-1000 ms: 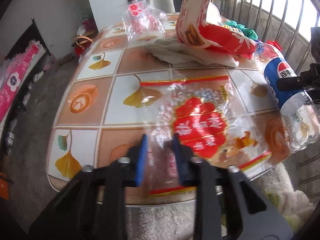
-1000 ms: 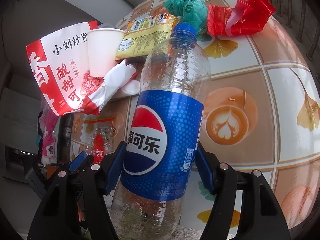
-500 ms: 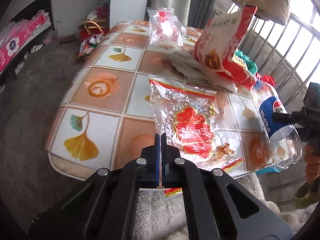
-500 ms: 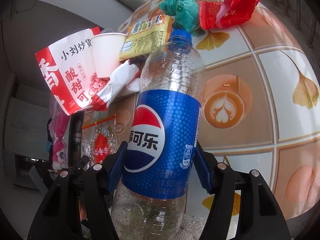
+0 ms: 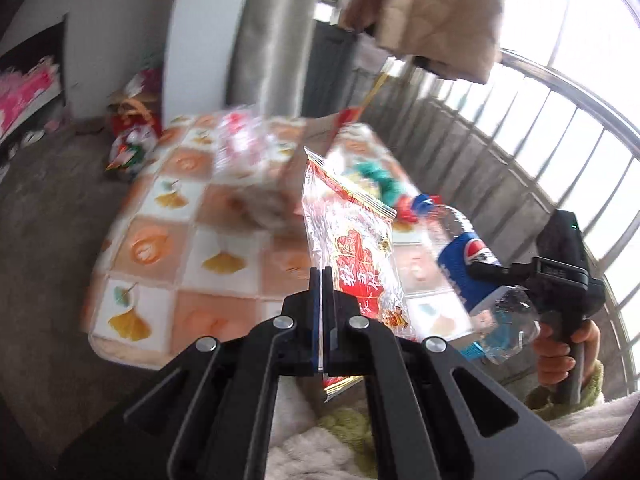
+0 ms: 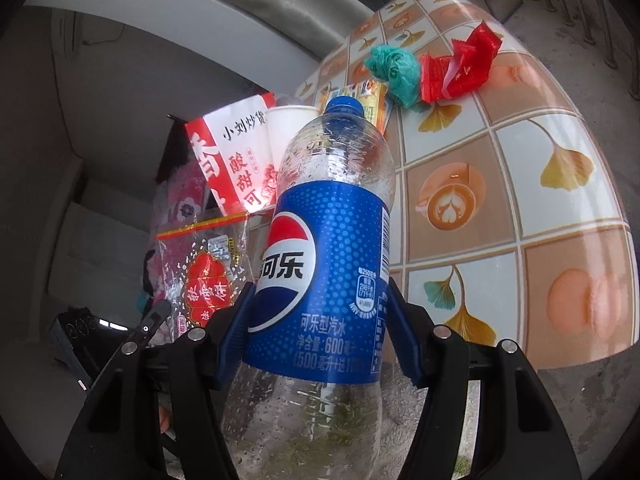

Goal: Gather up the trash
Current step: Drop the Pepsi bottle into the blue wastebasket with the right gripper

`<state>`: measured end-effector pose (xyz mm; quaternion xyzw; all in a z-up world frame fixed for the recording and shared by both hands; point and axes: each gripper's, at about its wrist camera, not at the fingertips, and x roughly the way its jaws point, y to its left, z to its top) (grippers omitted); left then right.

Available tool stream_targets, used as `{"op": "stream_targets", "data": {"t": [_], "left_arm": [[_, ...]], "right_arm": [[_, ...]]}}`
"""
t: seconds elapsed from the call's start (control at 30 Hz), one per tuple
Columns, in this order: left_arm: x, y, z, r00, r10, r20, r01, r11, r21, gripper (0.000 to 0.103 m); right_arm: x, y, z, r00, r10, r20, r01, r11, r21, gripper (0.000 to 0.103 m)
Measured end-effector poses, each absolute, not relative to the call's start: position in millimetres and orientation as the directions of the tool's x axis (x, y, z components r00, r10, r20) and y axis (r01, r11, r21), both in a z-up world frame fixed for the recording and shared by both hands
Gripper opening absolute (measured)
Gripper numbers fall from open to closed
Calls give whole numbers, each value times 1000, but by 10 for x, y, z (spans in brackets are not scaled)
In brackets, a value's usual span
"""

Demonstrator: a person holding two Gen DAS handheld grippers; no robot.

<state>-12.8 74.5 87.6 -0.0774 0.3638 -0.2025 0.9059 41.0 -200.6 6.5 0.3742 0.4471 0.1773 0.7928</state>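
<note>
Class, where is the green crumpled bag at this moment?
In the right wrist view, the green crumpled bag lies on the table's far part, against the red wrapper's left side, beyond the bottle cap.

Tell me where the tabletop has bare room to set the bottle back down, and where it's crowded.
Bare tiles lie on the table at the near right, right of the Pepsi bottle and below the red wrapper. It is crowded at the far end: red wrapper, green bag, yellow packet, paper cup and red-and-white snack bag bunch together.
</note>
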Motion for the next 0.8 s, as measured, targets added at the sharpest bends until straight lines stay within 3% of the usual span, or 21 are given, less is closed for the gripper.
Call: {"op": "stream_targets", "data": {"t": [0.2,0.4,0.53,0.8], "left_arm": [[4,-152,1084,559,-590,-583,538,793,-287,0],[282,-1517,1104,361,-685,-633,724,633,-273,0],[459,-2636,819,224,-661,-716,788,555,-265,0],[624,-4654,-66,107,-521,-847,879,448,-165,0]], "right_arm": [[-127,-2631,152,673,509,-537,145,621,771,61],[-836,-3583,-50,796,246,-553,371,523,767,61],[-1231,-4196,-484,787,117,-605,534,361,764,61],[-1451,-5184,-1474,746,98,-659,653,89,753,62]]}}
